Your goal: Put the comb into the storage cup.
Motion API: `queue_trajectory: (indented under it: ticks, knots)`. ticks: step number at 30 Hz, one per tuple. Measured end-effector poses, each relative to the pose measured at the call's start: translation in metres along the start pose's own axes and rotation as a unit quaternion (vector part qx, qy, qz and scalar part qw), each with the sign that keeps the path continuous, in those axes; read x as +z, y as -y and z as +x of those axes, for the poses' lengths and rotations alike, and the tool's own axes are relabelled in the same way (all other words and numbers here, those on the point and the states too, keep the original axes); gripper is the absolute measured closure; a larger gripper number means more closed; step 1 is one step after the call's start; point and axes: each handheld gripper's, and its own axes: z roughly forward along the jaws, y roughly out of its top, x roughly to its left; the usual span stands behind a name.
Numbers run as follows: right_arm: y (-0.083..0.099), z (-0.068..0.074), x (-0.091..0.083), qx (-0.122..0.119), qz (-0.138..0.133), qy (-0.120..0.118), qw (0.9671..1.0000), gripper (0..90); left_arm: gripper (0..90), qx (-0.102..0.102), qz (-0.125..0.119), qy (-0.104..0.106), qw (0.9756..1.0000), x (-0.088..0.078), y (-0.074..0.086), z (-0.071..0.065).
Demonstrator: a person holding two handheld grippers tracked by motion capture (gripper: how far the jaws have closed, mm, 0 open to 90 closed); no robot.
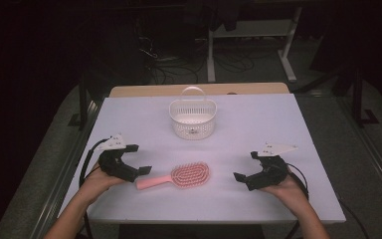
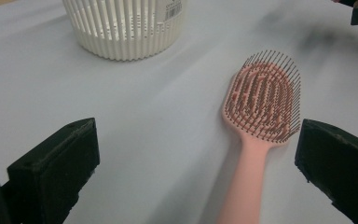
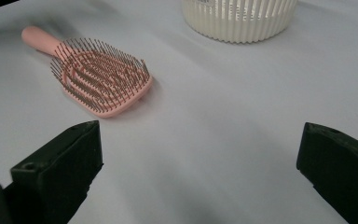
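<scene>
On the desk (image 1: 129,119), the pink hairbrush (image 1: 179,177) lies untouched outside the white basket (image 1: 192,118); both grippers' jaws are apart, nothing begun.

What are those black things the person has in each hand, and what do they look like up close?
They are hand-held grippers. The left gripper and right gripper are black, each with two blocky black jaws, a pale three-cornered plate on top and a black cable trailing back. The forearms are bare, with no sleeves visible.

Lying on one white table (image 1: 278,129): one pink hairbrush (image 1: 181,177); standing farther back: one white slatted basket (image 1: 192,119); being held above the near edge: two black grippers, left gripper (image 1: 138,159) and right gripper (image 1: 246,165).
</scene>
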Motion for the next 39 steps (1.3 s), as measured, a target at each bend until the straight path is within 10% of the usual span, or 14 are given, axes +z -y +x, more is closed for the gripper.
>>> queue_trajectory:
  ticks: [39]
  knots:
    - [0.000,0.000,0.000,0.001,-0.002,0.000,1.0000,0.0,2.0,0.011,-0.020,0.031,0.9993,0.010,-0.028,-0.004]
